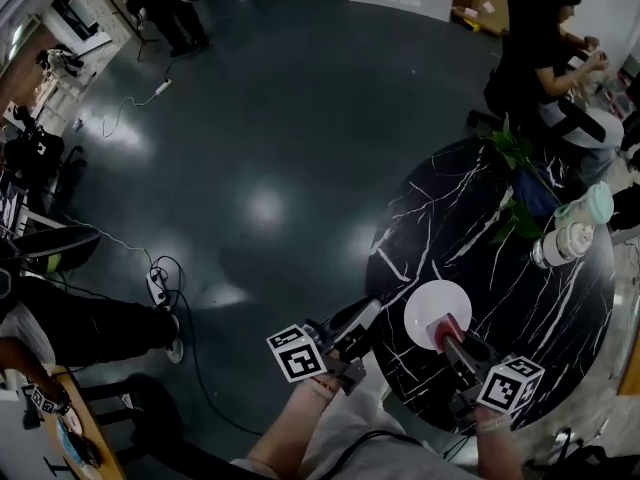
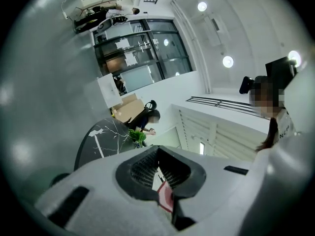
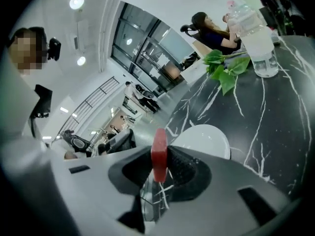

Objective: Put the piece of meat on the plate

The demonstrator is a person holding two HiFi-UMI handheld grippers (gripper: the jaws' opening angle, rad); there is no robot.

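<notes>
On the near side of the round black marble table (image 1: 500, 268) lies a white plate (image 1: 428, 303) (image 3: 209, 136). The piece of meat (image 1: 445, 329) (image 3: 159, 154) is a thin red slab standing on edge, and my right gripper (image 1: 447, 336) (image 3: 159, 163) is shut on it. It hangs over the plate's near rim; I cannot tell whether it touches. My left gripper (image 1: 370, 310) (image 2: 157, 151) hovers level beside the table's left edge, over the floor. Its tips meet and it holds nothing.
A clear bottle (image 1: 565, 236) (image 3: 257, 41) and a green plant (image 1: 518, 163) (image 3: 224, 65) stand on the table's far side. A person (image 1: 545, 38) sits behind them. Cables and a power strip (image 1: 157, 286) lie on the dark floor to the left.
</notes>
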